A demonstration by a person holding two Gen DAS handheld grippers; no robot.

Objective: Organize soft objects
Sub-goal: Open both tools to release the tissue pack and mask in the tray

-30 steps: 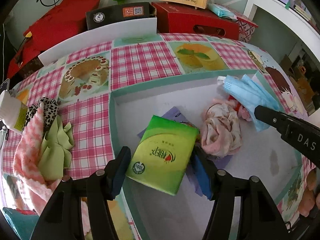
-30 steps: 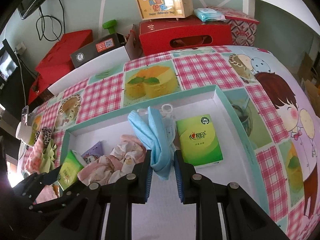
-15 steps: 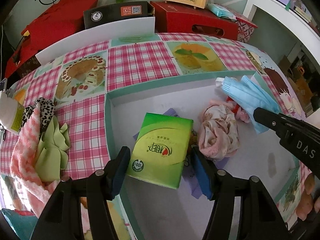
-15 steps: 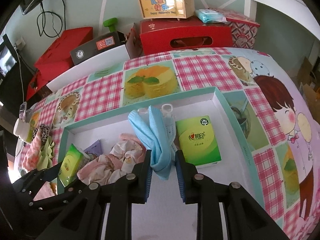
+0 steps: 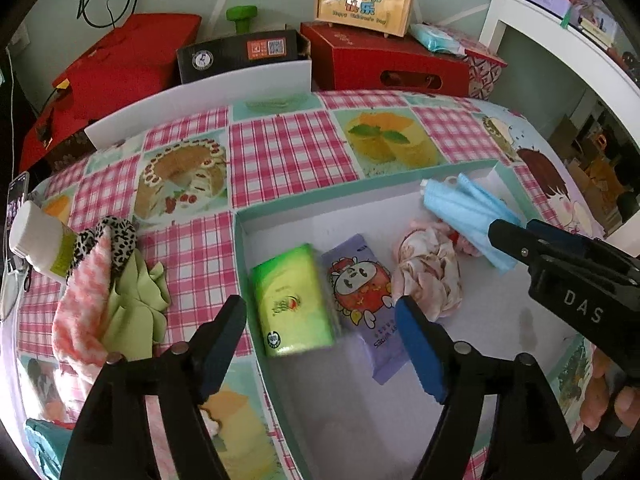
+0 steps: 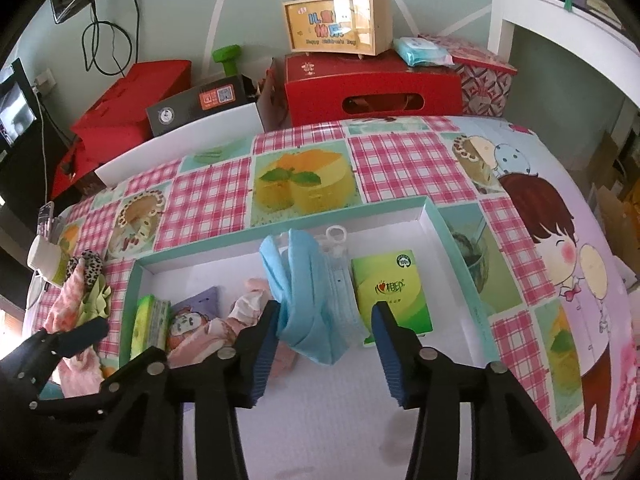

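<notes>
Teal-rimmed tray [image 6: 452,240] with tissue packs [image 5: 292,300], wipes [image 5: 362,300], masks [image 6: 312,300].

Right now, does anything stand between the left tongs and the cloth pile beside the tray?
Only the tray's low left wall lies between the open left tongs and the cloth pile. Past it is bare tablecloth; the white bottle sits behind the pile.

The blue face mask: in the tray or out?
In. The blue face mask lies inside the white tray, between the open right gripper's fingers.
</notes>
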